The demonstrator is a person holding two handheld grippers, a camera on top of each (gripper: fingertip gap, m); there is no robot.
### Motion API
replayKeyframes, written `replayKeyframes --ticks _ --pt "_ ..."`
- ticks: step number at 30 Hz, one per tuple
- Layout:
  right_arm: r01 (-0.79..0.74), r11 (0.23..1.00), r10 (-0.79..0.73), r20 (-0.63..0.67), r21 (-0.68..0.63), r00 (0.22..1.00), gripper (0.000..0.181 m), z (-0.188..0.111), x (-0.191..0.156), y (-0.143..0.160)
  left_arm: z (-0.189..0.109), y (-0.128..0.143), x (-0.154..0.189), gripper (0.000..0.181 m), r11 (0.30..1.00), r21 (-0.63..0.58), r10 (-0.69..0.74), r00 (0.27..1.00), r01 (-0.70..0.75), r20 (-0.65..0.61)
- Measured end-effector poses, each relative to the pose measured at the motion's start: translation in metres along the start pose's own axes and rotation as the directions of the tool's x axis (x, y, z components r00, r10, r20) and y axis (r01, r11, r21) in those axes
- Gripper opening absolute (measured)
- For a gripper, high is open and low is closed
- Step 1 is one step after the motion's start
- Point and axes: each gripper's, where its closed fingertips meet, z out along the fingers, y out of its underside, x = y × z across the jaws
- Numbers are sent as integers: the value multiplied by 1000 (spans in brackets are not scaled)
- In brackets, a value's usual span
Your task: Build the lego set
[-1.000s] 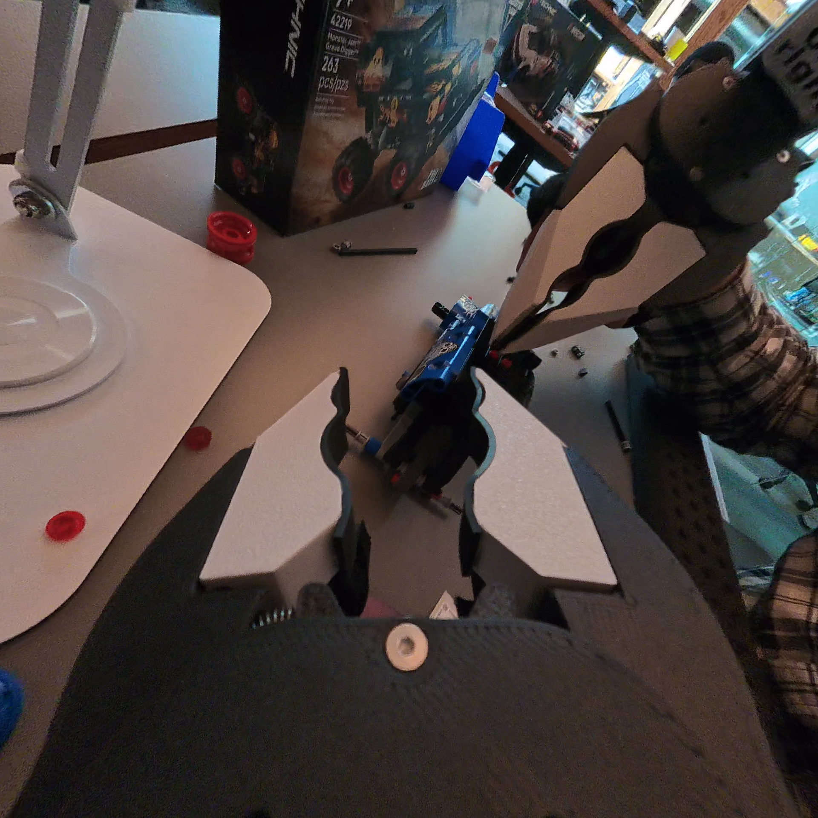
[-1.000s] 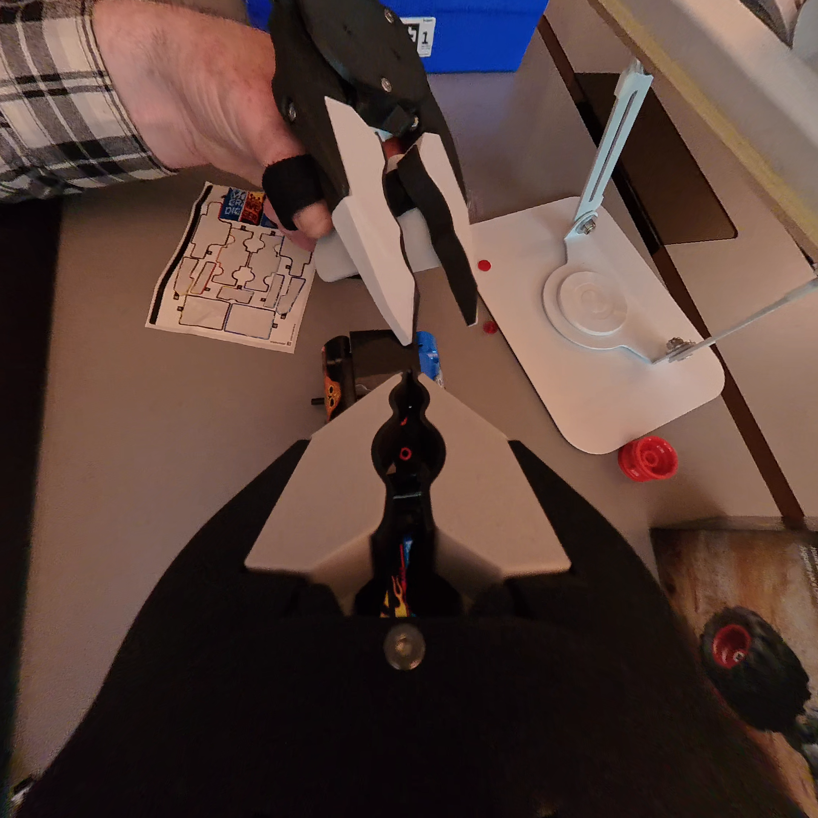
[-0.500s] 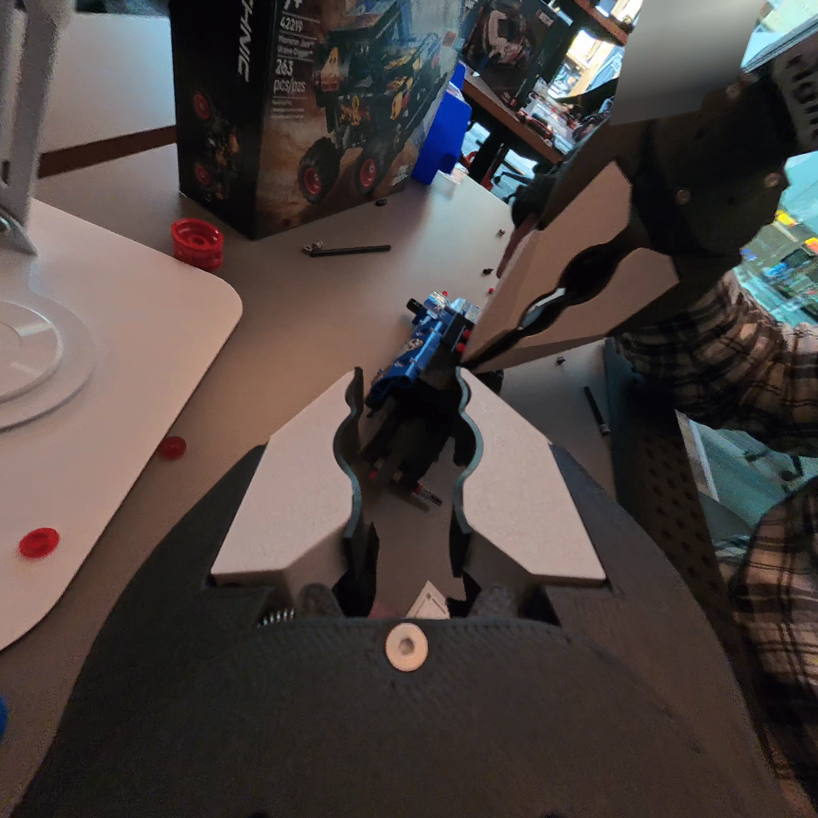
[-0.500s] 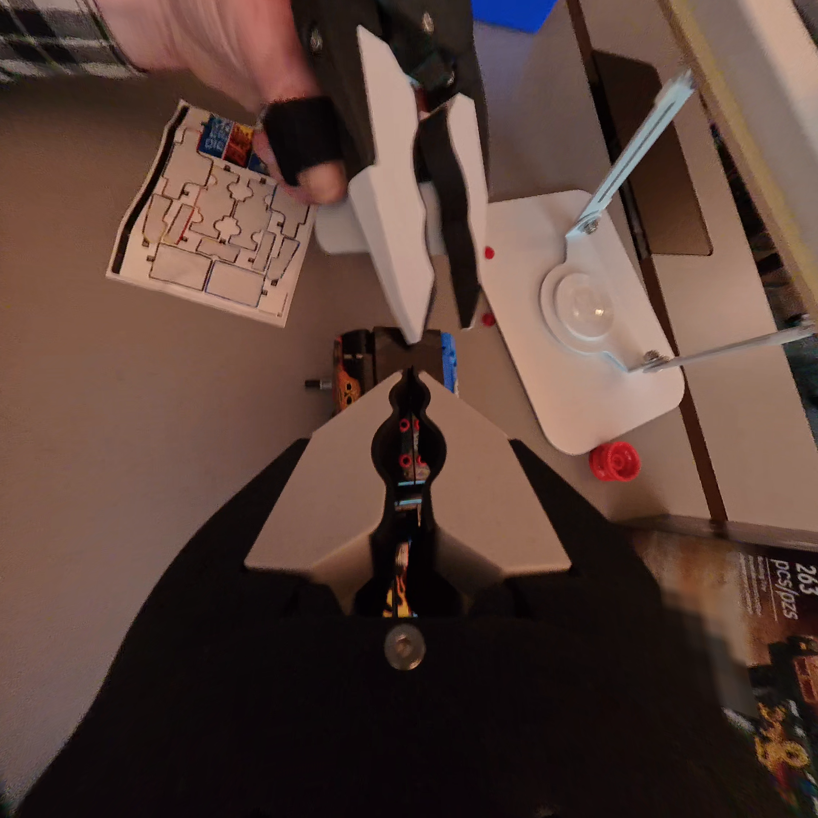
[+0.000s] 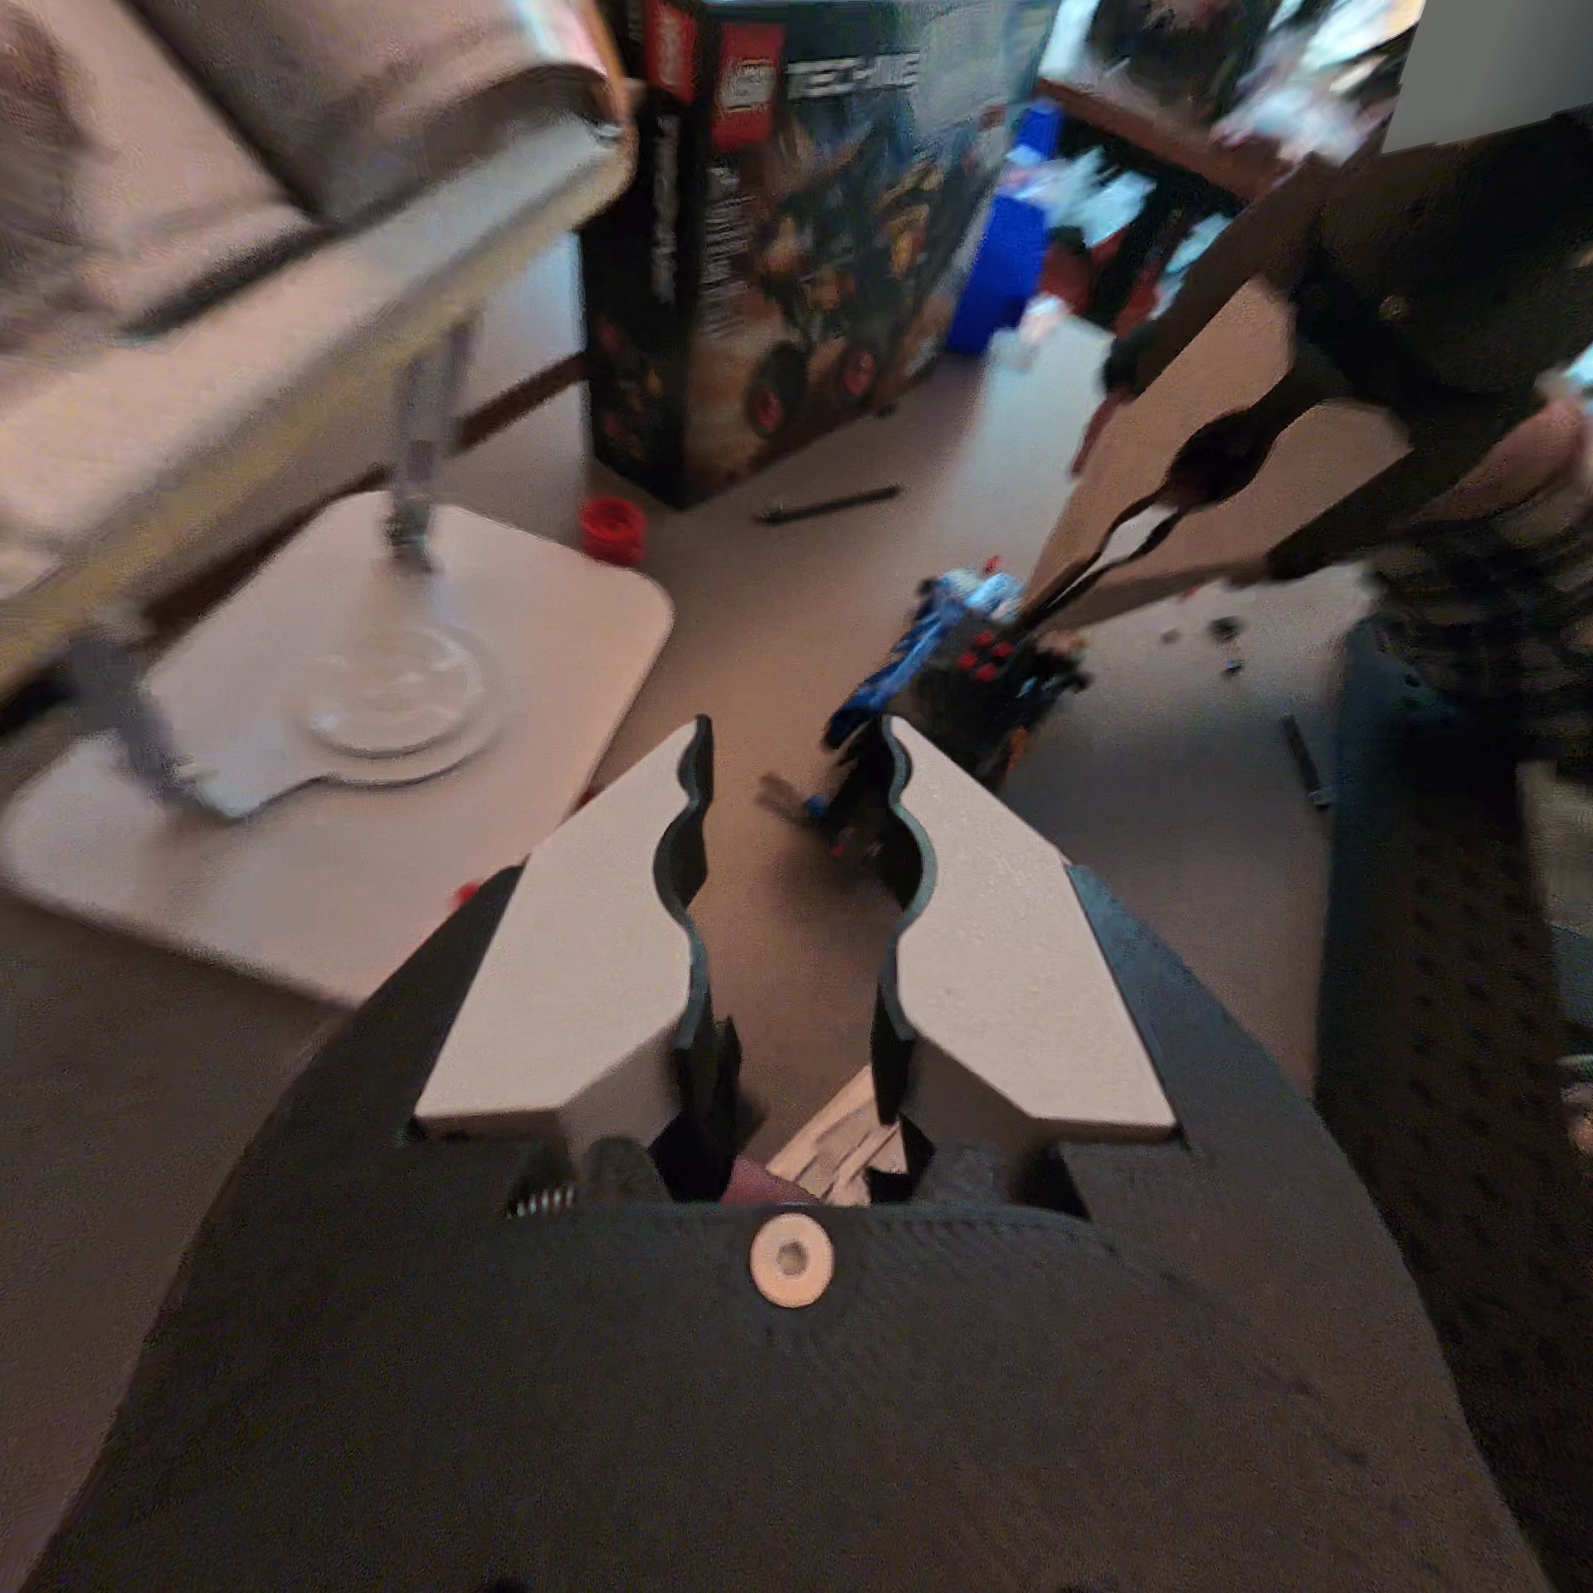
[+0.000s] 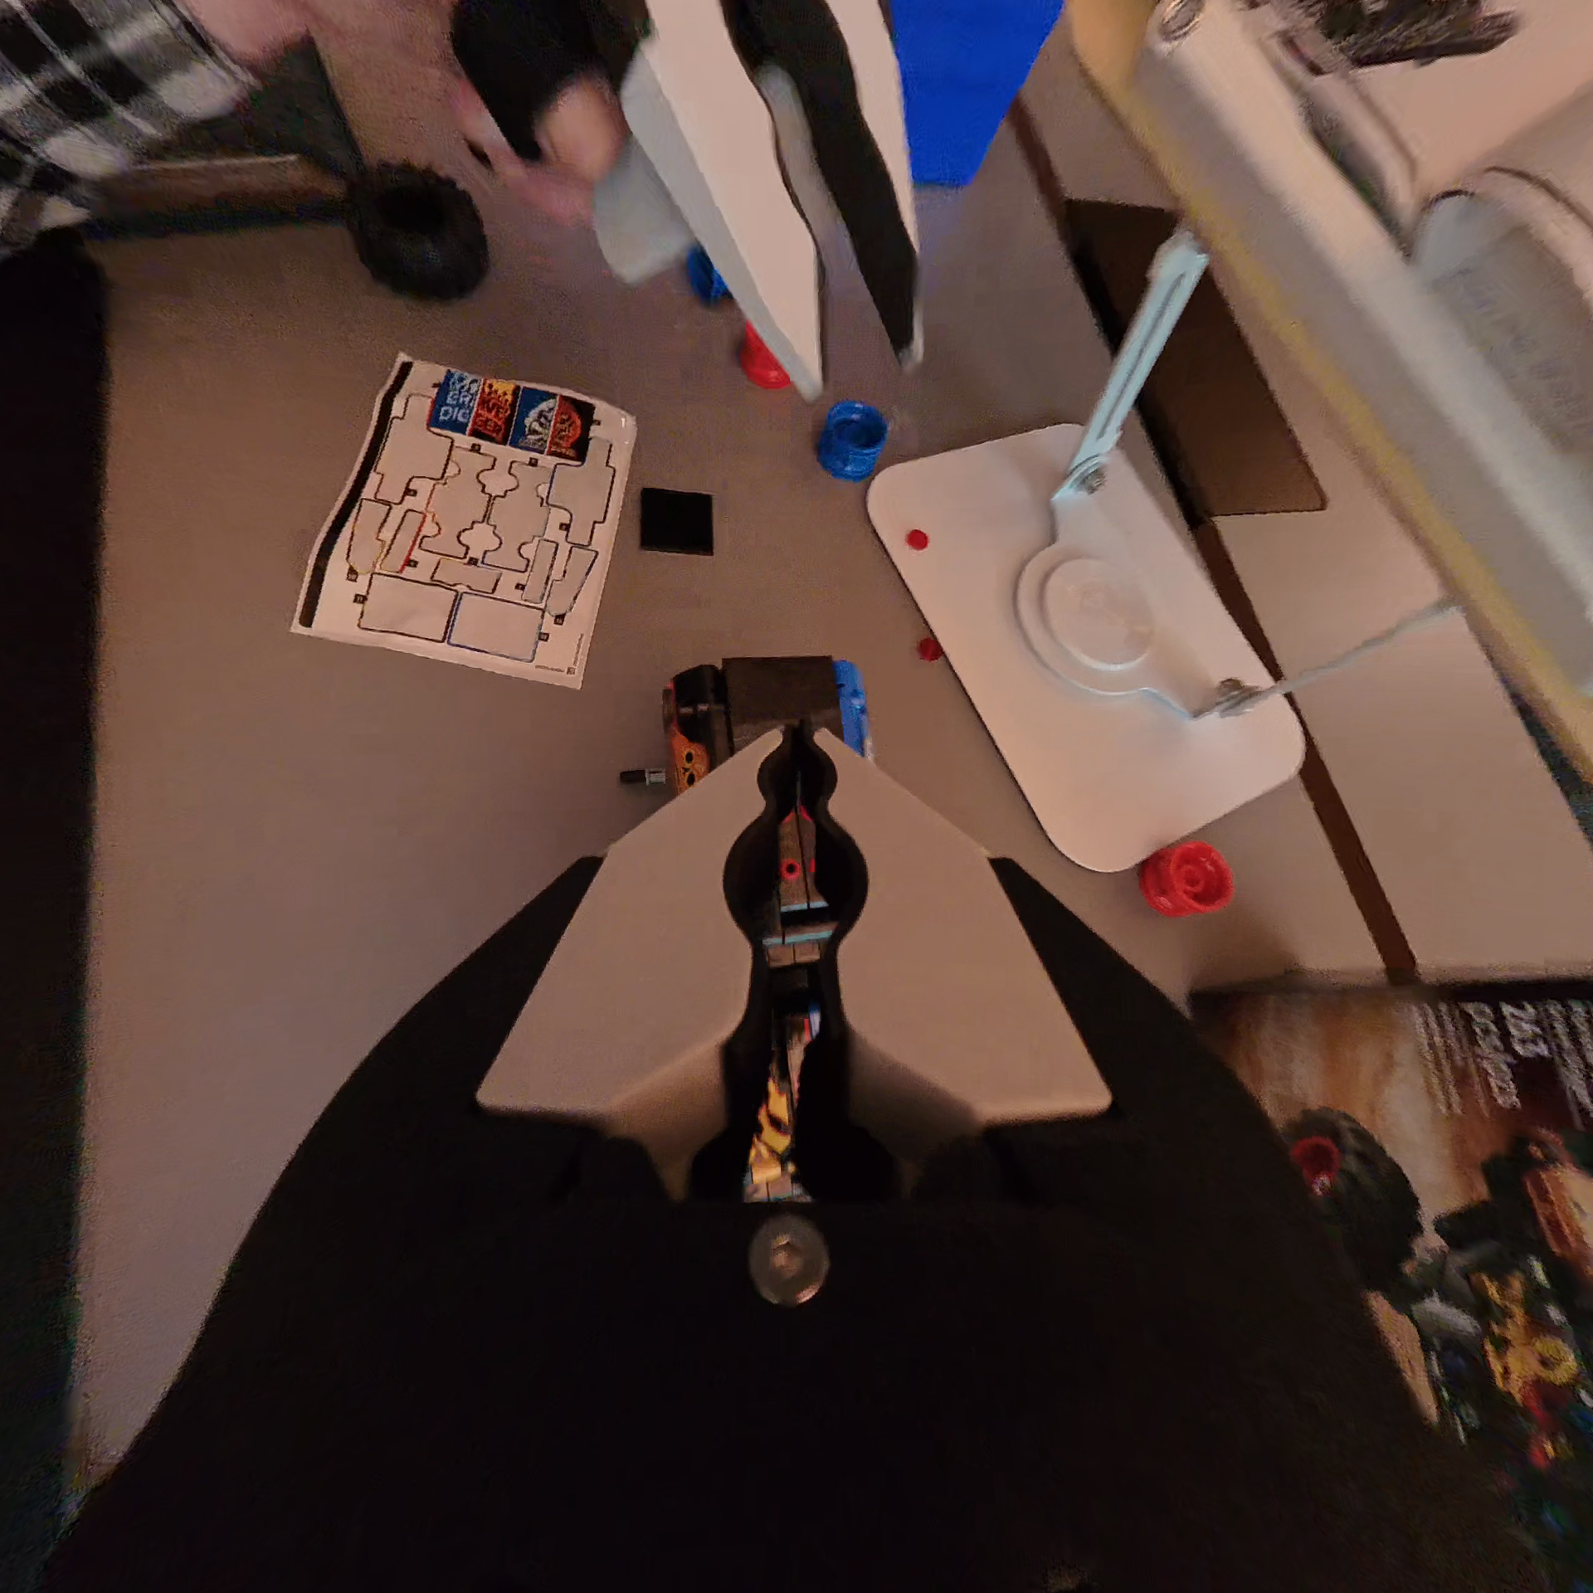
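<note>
Black-and-blue, the half-built plastic lego truck (image 6: 780, 715) sits mid-table, pinched only at its near end by my right gripper (image 6: 797, 733), while my left gripper (image 5: 797, 750) hangs apart and empty, so any twist could tip it or pop pieces loose.

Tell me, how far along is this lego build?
Partly done, it seems. A black and blue truck body is assembled, and the right gripper is shut on it. The left gripper is open and empty. Left to do: a red wheel hub, a blue hub and a black tyre lie loose on the table, and the sticker sheet still carries some stickers.
</note>
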Motion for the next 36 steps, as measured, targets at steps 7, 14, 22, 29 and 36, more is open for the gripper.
replayKeyframes --ticks 7,14,22,29,36 --pt "-5 998 9 -70 55 997 0 -29 -3 10 -25 109 -24 50 865 -495 164 976 -75 139" --pt "-33 997 37 -67 69 997 0 -37 -3 23 -8 146 -28 35 844 -532 129 989 -71 72" --pt "-45 996 49 -51 79 997 0 -35 -3 27 0 142 -20 17 877 -475 118 992 -78 54" --pt "-55 994 59 -42 90 997 0 -35 -3 28 4 143 -12 71 868 -496 91 990 -24 111" --pt "-49 995 53 -41 90 998 0 -33 -5 28 12 142 -7 35 886 -464 148 962 -26 229"
